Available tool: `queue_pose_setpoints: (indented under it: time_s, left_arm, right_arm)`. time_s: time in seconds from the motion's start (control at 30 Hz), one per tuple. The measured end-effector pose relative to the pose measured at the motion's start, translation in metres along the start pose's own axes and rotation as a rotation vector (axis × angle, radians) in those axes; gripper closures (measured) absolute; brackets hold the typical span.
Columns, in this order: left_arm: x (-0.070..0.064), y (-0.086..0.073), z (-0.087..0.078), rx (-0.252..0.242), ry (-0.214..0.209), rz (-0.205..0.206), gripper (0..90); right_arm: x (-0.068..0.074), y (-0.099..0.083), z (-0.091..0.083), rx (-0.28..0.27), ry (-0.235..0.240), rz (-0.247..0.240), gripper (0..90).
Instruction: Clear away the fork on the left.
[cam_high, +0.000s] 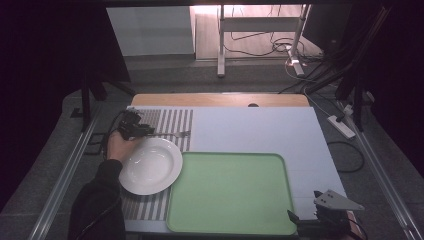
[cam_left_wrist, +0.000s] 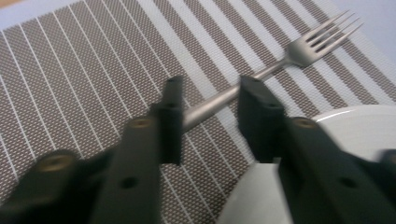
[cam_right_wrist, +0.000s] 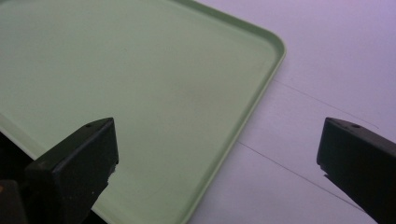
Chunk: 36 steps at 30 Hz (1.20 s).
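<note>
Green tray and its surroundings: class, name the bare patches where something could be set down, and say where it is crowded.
The green tray is bare inside its rim. The blue table cover is free behind and right of it. Crowded: the striped mat, where the white plate, fork and left gripper gather.

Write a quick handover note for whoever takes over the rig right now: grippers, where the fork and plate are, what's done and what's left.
Left gripper: open, fingers straddling the handle of the fork, not yet closed on it.
Right gripper: open and holding nothing, at the near right corner of the green tray.
Fork lies flat on the striped placemat, just beyond the white plate. The plate sits on the placemat, left of the tray.
Done: the left gripper is lined up on the fork.
Left: close on the handle and lift; probably move it to the tray.
</note>
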<state>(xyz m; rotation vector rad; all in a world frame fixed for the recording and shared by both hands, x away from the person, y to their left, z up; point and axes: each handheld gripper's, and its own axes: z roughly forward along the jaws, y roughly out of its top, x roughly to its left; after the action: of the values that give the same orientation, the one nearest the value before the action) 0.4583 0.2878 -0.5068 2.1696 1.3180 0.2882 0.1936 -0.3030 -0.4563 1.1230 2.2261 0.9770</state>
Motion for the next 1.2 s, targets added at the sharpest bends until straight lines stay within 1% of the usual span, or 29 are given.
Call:
queue_pose_setpoints:
  time_s: [0.03, 0.07, 0.1, 0.13, 0.17, 0.27, 0.3, 0.37, 0.4, 0.43, 0.47, 0.5, 0.53, 0.6, 0.67, 0.7, 0.73, 0.77, 0.8, 0.87, 0.93, 1.03, 1.13, 1.17, 1.2]
  left_arm:
    - [0.002, 0.002, 0.002, 0.018, -0.002, -0.019, 79.5]
    - [0.005, 0.003, 0.003, 0.031, 0.002, -0.024, 86.2]
    - [0.010, 0.006, 0.008, 0.051, 0.007, -0.043, 89.4]
    - [0.010, 0.006, 0.008, 0.051, 0.007, -0.043, 89.4]
    - [0.012, 0.007, 0.010, 0.063, 0.010, -0.050, 89.4]
    - [0.018, 0.008, 0.019, 0.093, 0.040, -0.062, 89.4]
    - [0.021, 0.008, 0.023, 0.119, 0.074, -0.054, 89.4]
    - [0.022, 0.007, 0.024, 0.122, 0.073, -0.060, 89.4]
    - [0.023, 0.007, 0.024, 0.118, 0.068, -0.075, 89.4]
    - [0.021, 0.007, 0.023, 0.137, 0.073, -0.073, 89.4]
    - [0.021, 0.007, 0.023, 0.137, 0.073, -0.073, 89.4]
    - [0.016, 0.007, 0.022, 0.166, 0.079, -0.052, 89.4]
    - [0.016, 0.007, 0.022, 0.166, 0.079, -0.052, 89.5]
    - [0.013, 0.006, 0.020, 0.185, 0.074, -0.037, 89.5]
    - [0.010, 0.003, 0.016, 0.209, 0.031, -0.025, 89.4]
    - [0.010, 0.003, 0.016, 0.209, 0.031, -0.025, 89.4]
    - [0.010, 0.002, 0.015, 0.214, 0.020, -0.021, 89.4]
    - [0.009, 0.001, 0.014, 0.218, 0.006, -0.017, 89.4]
    - [0.009, -0.001, 0.013, 0.228, -0.020, -0.012, 89.4]
    - [0.009, -0.002, 0.012, 0.231, -0.025, -0.008, 89.4]
    - [0.010, -0.003, 0.011, 0.237, -0.047, -0.010, 89.4]
    - [0.010, -0.003, 0.011, 0.247, -0.058, 0.004, 89.4]
    - [0.010, -0.002, 0.011, 0.249, -0.062, 0.005, 89.3]
    - [0.011, -0.002, 0.011, 0.243, -0.059, 0.001, 89.2]
    - [0.013, -0.001, 0.009, 0.219, -0.054, -0.015, 84.6]
  right_arm:
    - [0.000, 0.000, 0.000, 0.000, 0.000, 0.000, 0.0]
    - [0.000, 0.000, 0.000, 0.000, 0.000, -0.001, 0.0]
    - [0.000, 0.000, 0.000, 0.001, 0.000, -0.001, 0.0]
    - [0.000, 0.000, 0.000, 0.001, 0.002, -0.001, 0.0]
    - [0.000, 0.000, 0.000, 0.001, 0.002, -0.002, 0.0]
    - [0.000, 0.000, 0.000, 0.001, 0.002, -0.002, 0.0]
    - [0.000, 0.000, 0.000, 0.002, 0.001, -0.002, 0.0]
    - [0.000, 0.000, 0.000, 0.001, 0.001, -0.001, 0.0]
    - [0.000, 0.000, 0.000, 0.003, 0.001, 0.000, 0.0]
    - [0.000, 0.000, 0.000, 0.003, 0.002, 0.000, 0.0]
    - [0.000, 0.000, 0.000, 0.002, 0.001, 0.000, 0.0]
    - [0.000, 0.000, 0.000, 0.003, 0.002, -0.001, 0.0]
    - [0.000, 0.000, 0.000, 0.002, 0.001, -0.003, 0.0]
    - [0.000, 0.000, 0.000, 0.000, 0.000, -0.005, 0.0]
    - [0.001, 0.000, 0.000, 0.001, 0.002, -0.011, 0.0]
    - [0.001, 0.000, 0.000, 0.001, 0.002, -0.011, 0.0]
    - [0.001, 0.000, 0.000, 0.002, 0.000, -0.015, 0.0]
    - [0.001, 0.000, 0.000, 0.002, 0.000, -0.015, 0.0]
    - [0.001, 0.000, 0.000, 0.003, 0.002, -0.017, 0.0]
    - [0.001, 0.000, 0.000, 0.004, 0.002, -0.019, 0.0]
    - [0.002, 0.000, 0.000, 0.003, 0.005, -0.021, 0.0]
    - [0.002, 0.000, 0.000, 0.006, 0.004, -0.029, 0.0]
    - [0.002, 0.000, 0.000, 0.007, 0.005, -0.030, 0.0]
    - [0.002, 0.000, 0.000, 0.006, 0.005, -0.031, 0.0]
    - [0.002, 0.000, 0.000, 0.005, 0.006, -0.031, 0.0]
